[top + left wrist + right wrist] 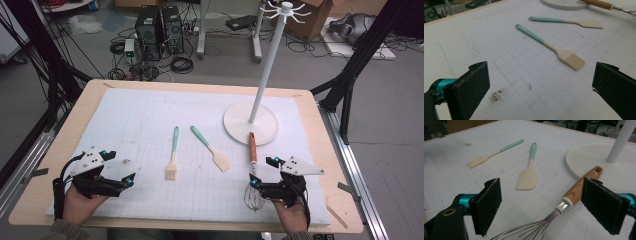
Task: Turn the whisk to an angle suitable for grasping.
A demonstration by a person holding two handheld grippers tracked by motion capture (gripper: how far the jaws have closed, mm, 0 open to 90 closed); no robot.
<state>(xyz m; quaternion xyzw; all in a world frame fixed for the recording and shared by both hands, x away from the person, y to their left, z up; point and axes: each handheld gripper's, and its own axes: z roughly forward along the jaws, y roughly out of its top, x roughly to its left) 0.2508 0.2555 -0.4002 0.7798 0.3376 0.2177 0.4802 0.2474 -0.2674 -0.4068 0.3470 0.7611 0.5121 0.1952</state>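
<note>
**Whisk lined up between open jaws, hanging stand close by**

The whisk point(564, 207) lies on the desk at the right, its wire head toward the person and its wooden handle pointing away, the handle's far end resting on the edge of the round base of the white hanging stand point(250, 122). The right hand-held gripper point(260, 180) sits low over the junction of handle and wires, jaws spread wide with the whisk between them but not touching either pad. That placement reads as a set-up for a grasp near the ferrule, which would leave the handle's end, with its hanging hole, free for one of the hooks at the top of the pole.

To the left lie a teal-handled spatula point(211, 148) and a teal-handled basting brush point(173, 160), well apart from each other and from the whisk, handles pointing away. They look laid out so that each can be taken singly. The left hand-held gripper point(117, 181) rests near the desk's left front, jaws apart and empty, facing the brush.

The surface is a white foam sheet point(130, 120) ruled with a faint grid, slightly soiled, on a pale wooden desk point(75, 120). Beyond it are a grey floor, computer towers point(159, 27), tangled cables, cardboard boxes and black frame legs.
</note>
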